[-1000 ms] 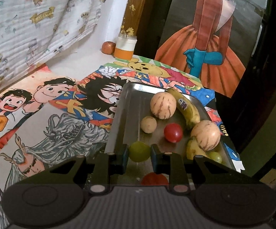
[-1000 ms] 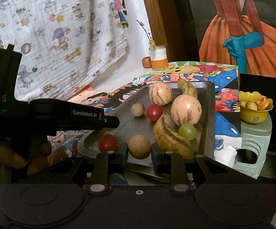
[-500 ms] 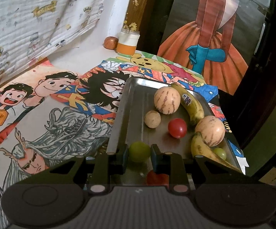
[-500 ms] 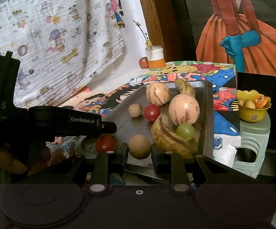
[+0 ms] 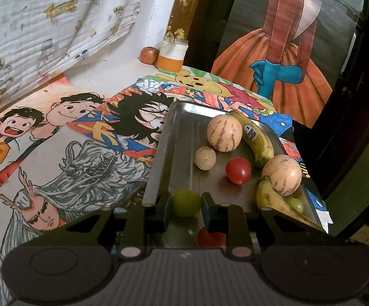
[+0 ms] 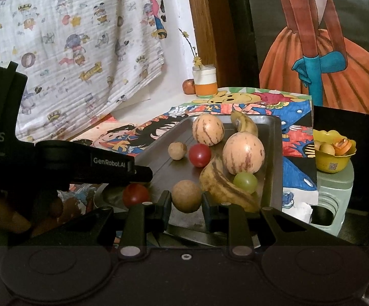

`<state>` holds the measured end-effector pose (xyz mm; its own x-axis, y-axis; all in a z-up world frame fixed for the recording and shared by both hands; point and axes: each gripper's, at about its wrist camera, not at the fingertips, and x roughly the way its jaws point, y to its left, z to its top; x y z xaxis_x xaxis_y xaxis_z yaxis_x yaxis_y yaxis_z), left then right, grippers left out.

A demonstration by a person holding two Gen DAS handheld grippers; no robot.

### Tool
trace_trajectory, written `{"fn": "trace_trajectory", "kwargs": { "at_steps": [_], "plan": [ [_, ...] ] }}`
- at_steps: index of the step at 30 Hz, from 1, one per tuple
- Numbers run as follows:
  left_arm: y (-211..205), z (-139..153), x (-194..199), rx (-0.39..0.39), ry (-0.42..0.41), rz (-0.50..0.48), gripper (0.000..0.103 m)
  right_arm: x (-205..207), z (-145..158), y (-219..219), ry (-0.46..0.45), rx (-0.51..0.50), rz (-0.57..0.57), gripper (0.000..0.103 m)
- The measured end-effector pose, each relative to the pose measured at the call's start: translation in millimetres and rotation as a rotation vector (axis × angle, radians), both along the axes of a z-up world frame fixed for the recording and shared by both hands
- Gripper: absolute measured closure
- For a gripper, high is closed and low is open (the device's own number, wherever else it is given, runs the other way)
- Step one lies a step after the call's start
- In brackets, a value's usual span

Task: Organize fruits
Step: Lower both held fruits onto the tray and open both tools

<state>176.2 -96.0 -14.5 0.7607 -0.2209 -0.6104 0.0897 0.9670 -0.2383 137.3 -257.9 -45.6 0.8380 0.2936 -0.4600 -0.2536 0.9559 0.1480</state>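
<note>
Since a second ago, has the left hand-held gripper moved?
Yes. The left hand-held gripper, shut on the green fruit, has shifted slightly: the steel tray and orange-banded jar sit higher and further right in its view than before.

Home room: cartoon drawings on table, children's-print blanket, plastic stool.

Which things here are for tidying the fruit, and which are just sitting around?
For the job:
left gripper holding a green fruit
right gripper holding a brown fruit
metal tray
bananas
striped melons
tomatoes

Just lying about:
jar
yellow bowl
cartoon tablecloth
</note>
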Motion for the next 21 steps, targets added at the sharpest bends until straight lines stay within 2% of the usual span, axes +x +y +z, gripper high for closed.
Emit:
{"fn": "trace_trajectory", "kwargs": {
  "at_steps": [18,21],
  "plan": [
    [3.1,-2.6,-0.2,-0.033,0.006,0.012,0.074,0.9,-2.0,0.1,0.005,0.007,0.006,0.074],
    [3.2,-1.9,-0.9,-0.049,0.008,0.007,0.065,-0.1,-2.1,-1.0,0.005,0.013,0.006,0.073]
  ]
}}
